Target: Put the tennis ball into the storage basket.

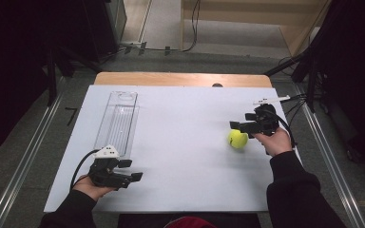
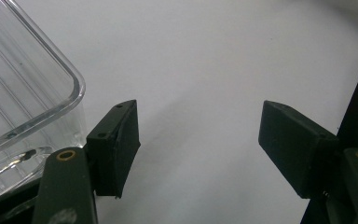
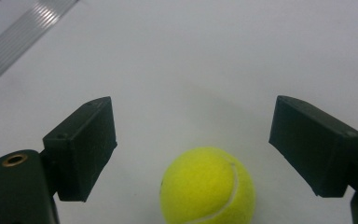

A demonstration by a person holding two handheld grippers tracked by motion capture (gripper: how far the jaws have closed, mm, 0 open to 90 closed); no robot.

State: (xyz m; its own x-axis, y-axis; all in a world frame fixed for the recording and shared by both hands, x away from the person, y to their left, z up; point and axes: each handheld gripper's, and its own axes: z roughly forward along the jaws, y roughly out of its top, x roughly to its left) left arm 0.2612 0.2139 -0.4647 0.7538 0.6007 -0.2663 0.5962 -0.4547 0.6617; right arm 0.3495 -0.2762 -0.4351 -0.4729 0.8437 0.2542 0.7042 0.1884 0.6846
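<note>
A yellow-green tennis ball (image 1: 237, 138) lies on the white tabletop (image 1: 180, 166) at the right. My right gripper (image 1: 236, 126) hovers just beyond it, pointing left, held by a hand in a dark sleeve. In the right gripper view the ball (image 3: 208, 186) sits low between the two black jaws of my right gripper (image 3: 193, 140), which stand open with a gap on each side of it. My left gripper (image 1: 132, 170) rests near the front left of the table, open, with nothing between its fingers. In its own view my left gripper (image 2: 198, 140) has bare white surface between its jaws.
A long clear plastic tray (image 1: 123, 93) lies lengthwise on the left half of the table; its near corner (image 2: 23, 93) is right beside my left jaw. Metal rails run along the floor on both sides, and dark stands flank the far end.
</note>
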